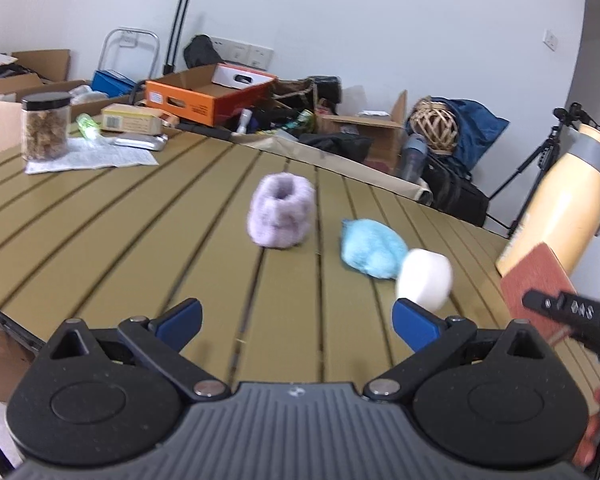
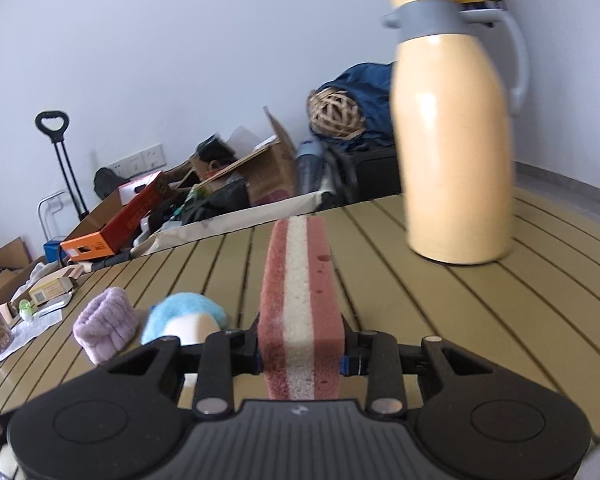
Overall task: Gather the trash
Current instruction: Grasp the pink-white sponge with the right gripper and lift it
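A slatted olive table (image 1: 100,216) is shown from two hand-held grippers. Toward its far left corner a jar (image 1: 46,126) stands on a sheet of paper. Near the middle lie a lilac fuzzy cuff (image 1: 282,210), a blue fluffy cloth (image 1: 370,248) and, touching it, a white ball (image 1: 424,278). The left gripper (image 1: 296,318) is held wide open and empty, the ball just beyond its right finger.

At the right, a pink-and-white sponge (image 2: 300,304) is clamped on edge in the right gripper (image 2: 302,356), clear of the table. A cream jug (image 2: 456,132) stands near the right edge.

The soft sponge could be squeezed out of the grip, and the jug could be knocked by a careless sideways swing.
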Motion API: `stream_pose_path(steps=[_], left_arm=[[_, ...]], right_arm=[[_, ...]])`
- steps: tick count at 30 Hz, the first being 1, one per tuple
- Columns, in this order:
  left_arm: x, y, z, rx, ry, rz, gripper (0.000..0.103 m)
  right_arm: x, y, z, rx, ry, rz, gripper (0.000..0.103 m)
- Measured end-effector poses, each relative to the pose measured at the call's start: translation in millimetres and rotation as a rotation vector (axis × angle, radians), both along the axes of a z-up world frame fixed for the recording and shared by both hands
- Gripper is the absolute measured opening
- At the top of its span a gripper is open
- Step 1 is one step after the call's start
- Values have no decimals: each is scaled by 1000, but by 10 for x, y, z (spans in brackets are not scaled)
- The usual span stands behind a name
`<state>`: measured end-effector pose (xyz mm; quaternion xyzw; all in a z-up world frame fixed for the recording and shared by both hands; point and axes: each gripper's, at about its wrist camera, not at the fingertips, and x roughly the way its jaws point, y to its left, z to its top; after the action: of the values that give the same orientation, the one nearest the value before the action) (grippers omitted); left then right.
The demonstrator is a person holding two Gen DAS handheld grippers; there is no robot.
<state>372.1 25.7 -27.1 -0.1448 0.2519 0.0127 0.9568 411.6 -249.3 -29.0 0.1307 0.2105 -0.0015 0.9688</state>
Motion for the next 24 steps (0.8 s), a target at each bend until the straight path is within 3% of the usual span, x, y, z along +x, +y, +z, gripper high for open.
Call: stream_pose_path(steps=[6, 14, 24], left_arm=[[5, -294, -106, 21, 16, -65, 103], [59, -584, -141, 15, 24, -118, 103], [622, -1102, -90, 136, 30, -123, 103]], right_arm=[[-384, -372, -191, 91, -20, -84, 30], [-494, -719, -214, 147, -75, -127, 31], [-455, -944, -152, 163, -121, -139, 31]])
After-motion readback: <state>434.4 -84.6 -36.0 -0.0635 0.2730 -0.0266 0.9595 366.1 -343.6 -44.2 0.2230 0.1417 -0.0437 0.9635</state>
